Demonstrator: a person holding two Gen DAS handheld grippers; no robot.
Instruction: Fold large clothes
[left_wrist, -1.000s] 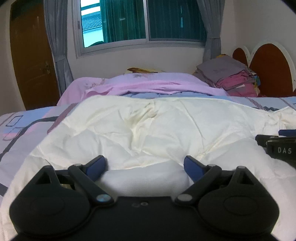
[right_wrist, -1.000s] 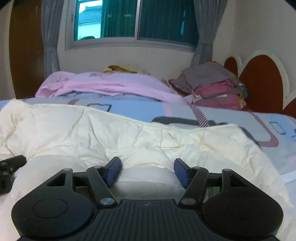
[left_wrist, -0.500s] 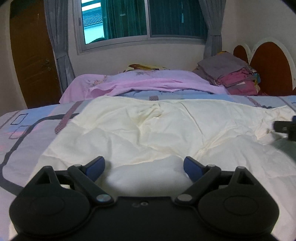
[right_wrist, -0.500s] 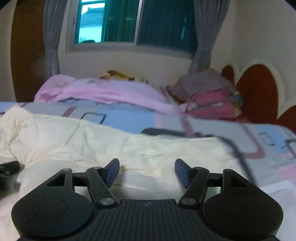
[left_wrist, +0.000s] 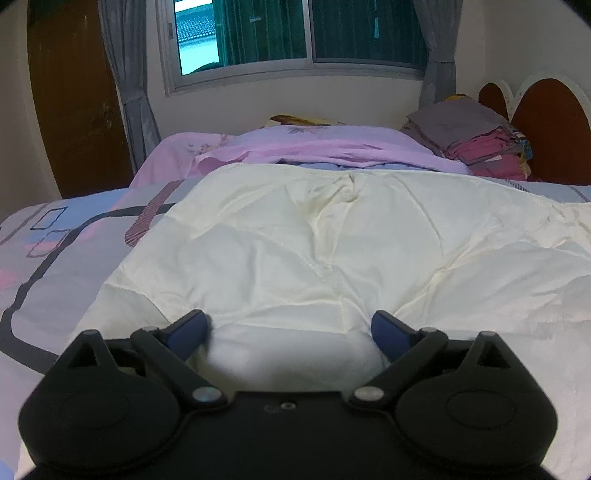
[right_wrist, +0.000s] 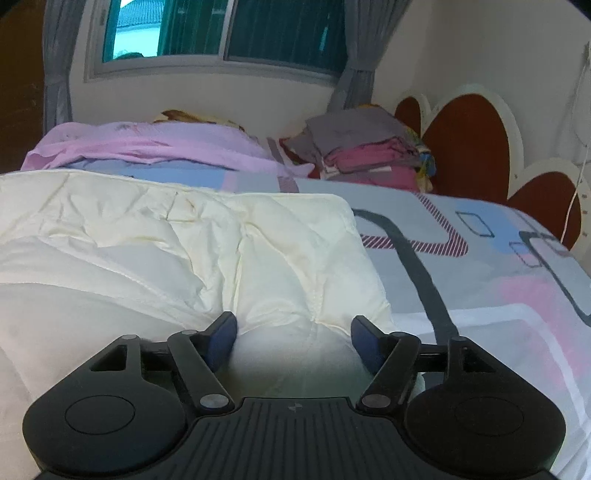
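Gripping near edge of cream quilt (left_wrist: 314, 251) with both tongs, one at each side. Left tongs (left_wrist: 290, 332) spread wide, fat roll of quilt bunched between blue pads (left_wrist: 186, 332), fabric touching the pads; looks held, though whether really pinched or just cradled hard to tell. Right tongs (right_wrist: 293, 339) likewise wide apart, thick padded fold filling the gap at the quilt's right corner. Wide spread likely because of bulk: padding too thick to close further. Two grips well apart, probably to keep the edge straight for carrying forward as one fold line.

Quilt spread flat across patterned bed sheet (right_wrist: 480, 266), far edge reaching toward pink blanket (left_wrist: 314, 147), right edge running down beside bare sheet in right wrist view. Some creases and a faint yellowish mark near the middle.

Around: stack of folded clothes (right_wrist: 369, 151) at far right by red headboard (right_wrist: 472, 147), window (left_wrist: 303, 33) with grey curtains, brown door (left_wrist: 74, 96) at left. White cable hanging beside headboard, well clear.

Pink blanket just beyond far edge, possibly limiting room for landing the fold. Folded stack near but off to the side, no real obstruction. Fold apparently at an early stage.
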